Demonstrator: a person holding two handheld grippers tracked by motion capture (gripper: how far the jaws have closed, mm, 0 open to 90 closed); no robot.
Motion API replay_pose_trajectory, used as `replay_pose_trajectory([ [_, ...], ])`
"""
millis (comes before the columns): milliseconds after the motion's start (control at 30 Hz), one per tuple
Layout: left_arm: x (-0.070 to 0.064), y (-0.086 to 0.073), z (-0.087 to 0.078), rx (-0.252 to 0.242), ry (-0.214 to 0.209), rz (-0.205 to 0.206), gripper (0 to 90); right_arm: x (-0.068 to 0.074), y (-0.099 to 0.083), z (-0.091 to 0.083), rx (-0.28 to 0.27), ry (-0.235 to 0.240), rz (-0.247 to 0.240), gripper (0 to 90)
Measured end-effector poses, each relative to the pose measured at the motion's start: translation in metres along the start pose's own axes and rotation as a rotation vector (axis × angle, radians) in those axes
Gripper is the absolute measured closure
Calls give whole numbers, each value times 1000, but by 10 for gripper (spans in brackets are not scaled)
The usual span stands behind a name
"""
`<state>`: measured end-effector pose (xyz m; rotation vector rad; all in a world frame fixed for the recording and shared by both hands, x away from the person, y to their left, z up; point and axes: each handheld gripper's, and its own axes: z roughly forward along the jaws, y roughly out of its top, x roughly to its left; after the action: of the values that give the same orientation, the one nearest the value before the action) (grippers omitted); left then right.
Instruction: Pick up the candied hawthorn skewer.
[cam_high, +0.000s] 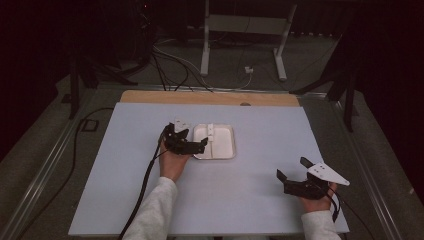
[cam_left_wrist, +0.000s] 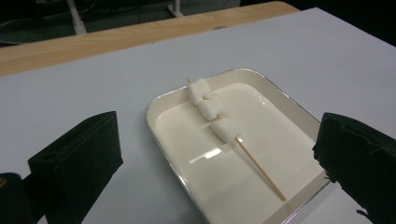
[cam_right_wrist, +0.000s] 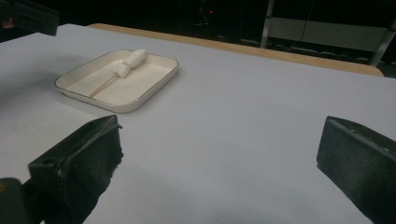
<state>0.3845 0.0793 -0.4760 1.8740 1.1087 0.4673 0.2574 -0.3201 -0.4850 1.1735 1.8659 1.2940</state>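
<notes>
1. The shallow cream enamel-look tray (cam_left_wrist: 299, 119), centre frame, is glossy with a metal-looking rim.
2. The thin wooden skewer (cam_left_wrist: 261, 170) is matt; its white marshmallows (cam_left_wrist: 212, 111) look soft and powdery.
3. The pale table sheet (cam_left_wrist: 84, 100) is smooth and matt.

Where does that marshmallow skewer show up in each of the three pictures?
High view: marshmallow skewer at table centre, beside the left gripper.
Left gripper view: centre, stick pointing lower right.
Right gripper view: upper left.
Shared landmark: the white tray it lies in.

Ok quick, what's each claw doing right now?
Left claw: open, holding nothing, at the tray with the marshmallow skewer.
Right claw: open, holding nothing.
</notes>
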Motion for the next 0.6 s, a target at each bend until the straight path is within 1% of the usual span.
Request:
replay_pose_trajectory([
  [67, -2, 0, 5, 10, -3, -2, 19, 0, 0, 0, 2, 1, -1, 0],
  [333, -13, -2, 25, 60, -12, 15, 40, 1, 0, 1, 2, 3, -1, 0],
  [600, -23, -6, 41, 103, -25, 30, 46, 1, 0, 1, 2, 6, 0, 0],
])
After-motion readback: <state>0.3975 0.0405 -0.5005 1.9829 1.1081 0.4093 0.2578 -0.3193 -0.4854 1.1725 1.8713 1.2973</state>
